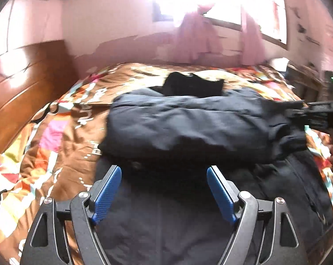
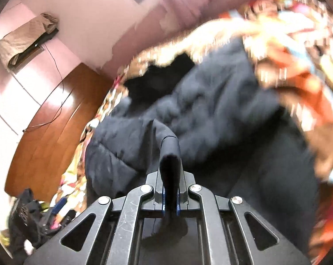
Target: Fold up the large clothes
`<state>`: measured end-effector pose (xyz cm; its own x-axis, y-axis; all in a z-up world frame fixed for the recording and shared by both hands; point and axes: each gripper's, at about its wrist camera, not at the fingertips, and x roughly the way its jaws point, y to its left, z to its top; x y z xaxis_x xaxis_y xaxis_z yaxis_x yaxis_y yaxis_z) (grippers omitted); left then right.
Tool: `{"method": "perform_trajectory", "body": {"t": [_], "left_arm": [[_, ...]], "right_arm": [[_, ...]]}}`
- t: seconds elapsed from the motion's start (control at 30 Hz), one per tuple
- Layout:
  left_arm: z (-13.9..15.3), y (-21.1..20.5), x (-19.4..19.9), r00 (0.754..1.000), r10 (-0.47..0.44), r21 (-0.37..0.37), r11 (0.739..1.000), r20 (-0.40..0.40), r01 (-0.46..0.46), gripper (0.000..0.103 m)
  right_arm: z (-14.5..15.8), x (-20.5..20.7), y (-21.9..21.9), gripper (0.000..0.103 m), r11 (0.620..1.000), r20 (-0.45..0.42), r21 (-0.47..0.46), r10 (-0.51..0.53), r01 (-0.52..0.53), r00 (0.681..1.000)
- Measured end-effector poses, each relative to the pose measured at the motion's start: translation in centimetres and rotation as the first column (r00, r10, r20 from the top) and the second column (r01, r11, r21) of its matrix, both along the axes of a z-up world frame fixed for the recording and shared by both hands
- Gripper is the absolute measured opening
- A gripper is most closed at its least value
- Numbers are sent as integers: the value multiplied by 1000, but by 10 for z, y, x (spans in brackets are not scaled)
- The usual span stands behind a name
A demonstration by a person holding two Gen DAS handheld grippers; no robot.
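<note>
A large dark navy padded jacket (image 1: 188, 125) lies partly folded on the bed, its upper part doubled over the lower part. My left gripper (image 1: 164, 172) is open with blue pads, just above the jacket's near part, holding nothing. My right gripper (image 2: 170, 172) is shut on a fold of the jacket (image 2: 210, 110) and holds that fabric up above the bed. The right gripper also shows at the right edge of the left wrist view (image 1: 320, 114). A black inner piece (image 1: 192, 86) pokes out at the jacket's far side.
The bed has a colourful patterned brown cover (image 1: 56, 145). A wooden headboard (image 1: 23, 88) stands at the left. A pink wall and a bright window with curtains (image 1: 210, 22) lie behind. The left gripper shows at the lower left of the right wrist view (image 2: 27, 216).
</note>
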<state>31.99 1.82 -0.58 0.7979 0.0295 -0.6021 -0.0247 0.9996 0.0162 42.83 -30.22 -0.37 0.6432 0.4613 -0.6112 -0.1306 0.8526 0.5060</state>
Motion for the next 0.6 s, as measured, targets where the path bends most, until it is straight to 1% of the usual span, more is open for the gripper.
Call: {"method": "perform_trajectory", "body": {"t": [0.07, 0.13, 0.17, 0.23, 0.3, 0.33, 0.37, 0.4, 0.43, 0.47, 0.5, 0.57, 0.6], "left_arm": [[-1, 16, 24, 999, 37, -27, 999, -4, -37, 78], [-3, 26, 49, 999, 43, -46, 998, -3, -43, 78], [-4, 30, 65, 999, 46, -45, 998, -3, -46, 78], [-4, 34, 96, 998, 65, -41, 997, -12, -66, 78], [-3, 33, 111, 997, 69, -64, 995, -26, -71, 78], [-1, 32, 122, 997, 69, -79, 994, -43, -73, 78], [0, 29, 130, 995, 71, -85, 993, -65, -76, 78], [3, 27, 138, 993, 72, -88, 993, -91, -80, 78], [6, 24, 144, 991, 67, -94, 992, -117, -79, 78], [9, 22, 150, 988, 62, -97, 992, -143, -76, 78], [13, 18, 157, 983, 53, -97, 993, -177, -71, 78], [19, 13, 167, 975, 42, -94, 994, -216, -63, 78], [21, 11, 169, 973, 38, -93, 994, -228, -60, 78]], "right_arm": [[12, 17, 1, 6, 996, 66, -85, -10, 16, 998], [18, 42, 4, 6, 983, 128, -181, -13, 36, 992], [17, 55, 5, 6, 976, 141, -216, -12, 43, 990], [13, 74, 3, 6, 968, 126, -249, -10, 41, 992], [4, 93, 5, 7, 954, 88, -299, -7, 33, 996], [1, 96, 7, 11, 947, 71, -320, -5, 27, 997], [-3, 99, 6, 19, 938, 46, -344, -18, 32, 999], [-3, 100, 7, 24, 934, 34, -355, -31, 41, 999], [-1, 101, 3, 35, 929, 19, -366, -53, 56, 998], [2, 100, -1, 43, 927, 13, -368, -68, 68, 998], [6, 101, -4, 45, 924, 8, -376, -80, 77, 997], [21, 104, -6, 54, 903, -6, -416, -117, 104, 993], [25, 102, -7, 55, 901, -7, -420, -119, 105, 993]]}}
